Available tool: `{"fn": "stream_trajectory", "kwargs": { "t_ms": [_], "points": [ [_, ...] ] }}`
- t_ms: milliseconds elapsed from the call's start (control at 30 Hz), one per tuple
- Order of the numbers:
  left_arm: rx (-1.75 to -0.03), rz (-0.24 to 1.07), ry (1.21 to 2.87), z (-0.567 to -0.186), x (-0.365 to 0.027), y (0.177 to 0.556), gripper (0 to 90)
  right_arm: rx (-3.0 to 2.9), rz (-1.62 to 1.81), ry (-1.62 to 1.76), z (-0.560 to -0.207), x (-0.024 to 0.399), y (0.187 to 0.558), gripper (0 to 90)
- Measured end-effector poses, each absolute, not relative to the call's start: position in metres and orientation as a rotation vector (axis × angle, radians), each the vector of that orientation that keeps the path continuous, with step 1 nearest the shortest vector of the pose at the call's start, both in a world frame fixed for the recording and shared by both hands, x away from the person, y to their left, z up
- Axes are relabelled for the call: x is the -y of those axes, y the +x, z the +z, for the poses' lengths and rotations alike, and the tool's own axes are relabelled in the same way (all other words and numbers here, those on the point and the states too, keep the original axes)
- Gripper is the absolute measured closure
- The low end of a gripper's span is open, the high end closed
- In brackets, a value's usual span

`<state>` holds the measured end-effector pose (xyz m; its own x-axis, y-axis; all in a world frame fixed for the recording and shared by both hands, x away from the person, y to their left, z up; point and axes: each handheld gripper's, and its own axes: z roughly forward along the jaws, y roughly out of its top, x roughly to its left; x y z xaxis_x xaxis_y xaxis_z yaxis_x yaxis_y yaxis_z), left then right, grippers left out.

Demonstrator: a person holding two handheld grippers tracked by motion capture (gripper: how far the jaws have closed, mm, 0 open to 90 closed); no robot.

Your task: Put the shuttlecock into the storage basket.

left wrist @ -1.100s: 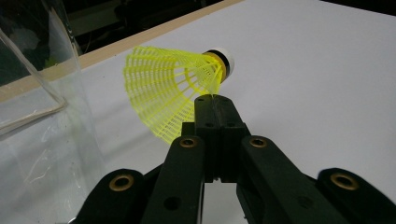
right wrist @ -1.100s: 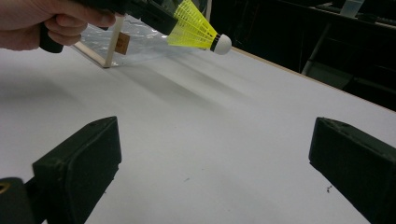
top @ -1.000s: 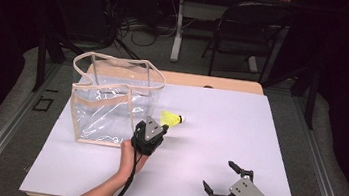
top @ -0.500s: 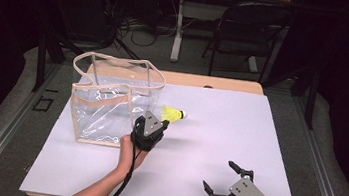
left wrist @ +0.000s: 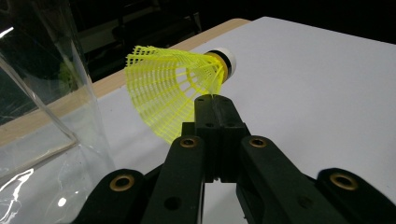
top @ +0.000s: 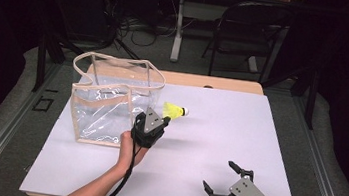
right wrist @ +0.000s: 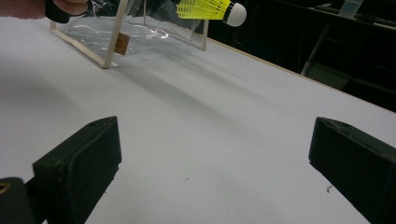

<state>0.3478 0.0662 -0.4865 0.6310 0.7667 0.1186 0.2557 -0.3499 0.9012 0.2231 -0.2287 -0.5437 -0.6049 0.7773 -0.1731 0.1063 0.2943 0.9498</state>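
Left gripper [left wrist: 215,103]: fingers pressed together, pinching the edge of the shuttlecock's skirt.
Shuttlecock [left wrist: 173,86]: yellow mesh, white cap pointing away, held off the surface.
Clear bag [left wrist: 42,135]: close at left.
Surface [left wrist: 317,84]: white.

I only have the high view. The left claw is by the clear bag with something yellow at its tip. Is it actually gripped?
Observer: Yes. In the left gripper view the left claw is shut on the edge of the yellow shuttlecock's mesh skirt.
Operator: Which way does its cork point?
Observer: Away from the clear bag, white cap out over the white table.
Operator: Is it off the table?
Observer: In the right gripper view it hangs above the surface, beside the bag's upper part.
Operator: And the right claw?
Observer: The right claw is open, jaws wide apart, nothing between them but bare table.
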Motion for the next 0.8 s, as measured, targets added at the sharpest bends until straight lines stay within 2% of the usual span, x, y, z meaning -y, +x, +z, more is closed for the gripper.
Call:
{"fn": "stream_trajectory", "kwargs": {
  "t_ms": [800],
  "points": [
    [-0.778,0.68,1.891,-0.466,-0.068,0.356,90.0,-1.927,1.343,0.788,-0.544,0.229,0.223,1.9]
  ]
}}
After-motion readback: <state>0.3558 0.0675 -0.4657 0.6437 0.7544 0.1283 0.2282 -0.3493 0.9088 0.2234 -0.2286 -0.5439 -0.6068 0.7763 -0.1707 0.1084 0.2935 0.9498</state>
